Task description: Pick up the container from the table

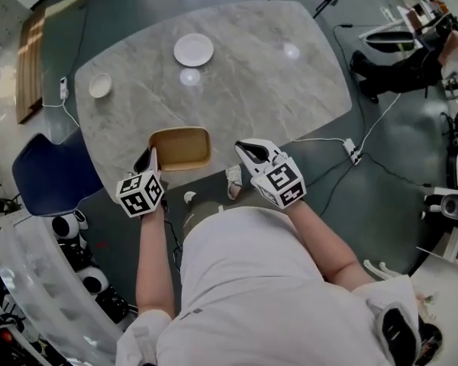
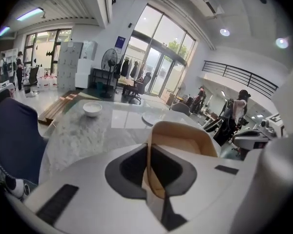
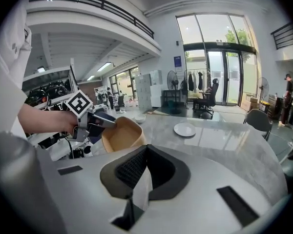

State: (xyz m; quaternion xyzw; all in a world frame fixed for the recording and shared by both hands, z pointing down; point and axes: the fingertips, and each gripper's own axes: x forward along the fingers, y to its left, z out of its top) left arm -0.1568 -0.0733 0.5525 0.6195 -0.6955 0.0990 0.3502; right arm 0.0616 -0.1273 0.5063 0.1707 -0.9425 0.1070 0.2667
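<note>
Left tongs (image 1: pixel 151 161) pinch the left wall of the container (image 1: pixel 182 148) at the tabletop's (image 1: pixel 244 67) near edge. Right tongs (image 1: pixel 248 149) are pressed together, empty. Container appears light, stiff, thin-walled; a rim grip should suffice.

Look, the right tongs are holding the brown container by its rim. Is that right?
Not quite. It is the left tongs that are holding the brown container by its rim: the left gripper view shows the container's wall pinched between them. In the right gripper view, the right tongs are shut with nothing between them.
</note>
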